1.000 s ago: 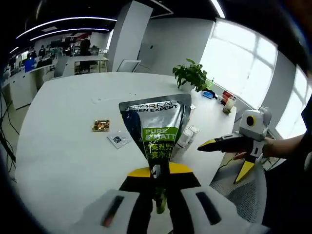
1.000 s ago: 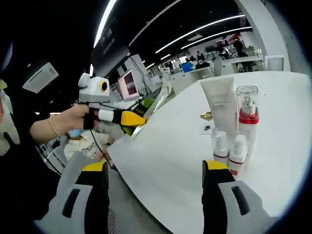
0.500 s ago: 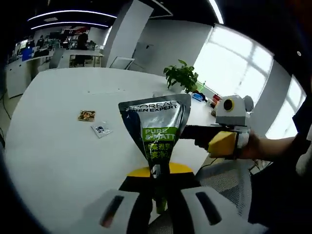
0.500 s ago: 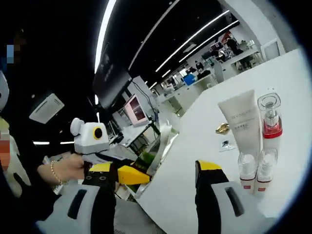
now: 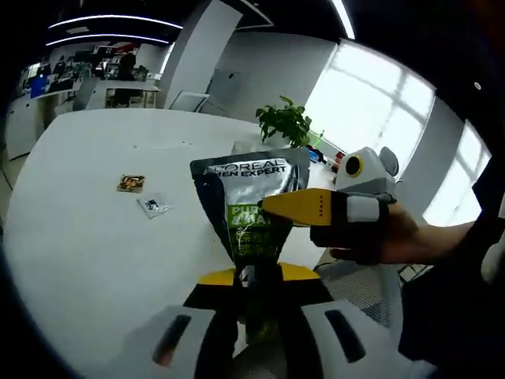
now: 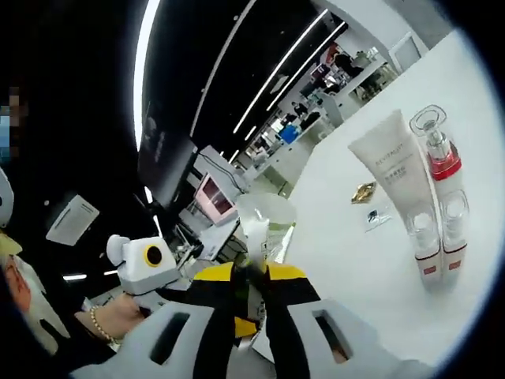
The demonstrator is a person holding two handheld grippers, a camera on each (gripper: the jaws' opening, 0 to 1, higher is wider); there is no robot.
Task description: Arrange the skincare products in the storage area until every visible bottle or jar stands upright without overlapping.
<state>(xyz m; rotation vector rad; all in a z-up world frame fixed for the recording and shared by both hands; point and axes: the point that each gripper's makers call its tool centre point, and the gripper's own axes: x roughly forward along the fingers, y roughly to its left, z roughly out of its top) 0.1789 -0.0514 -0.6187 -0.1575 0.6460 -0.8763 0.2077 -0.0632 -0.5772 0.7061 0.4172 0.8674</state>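
Clearly both grippers, left (image 5: 251,278) and right (image 6: 251,278), clamp the pouch (image 5: 251,197), hiding its lower print.

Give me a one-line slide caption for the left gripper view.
Left gripper holds a silver pouch above the white table as the right gripper grips its side.

the left gripper (image 5: 251,278), white-bodied with black-and-yellow jaws, has its jaws closed on the bottom edge of a dark silver-and-green skincare tube (image 5: 251,207), held upright. the right gripper (image 5: 272,207) reaches in from the right, gripped by a hand (image 5: 390,241), its yellow jaws pinching the same tube at mid-height. in the right gripper view its jaws meet on the tube, and a wrist with a bead bracelet (image 6: 96,324) shows.
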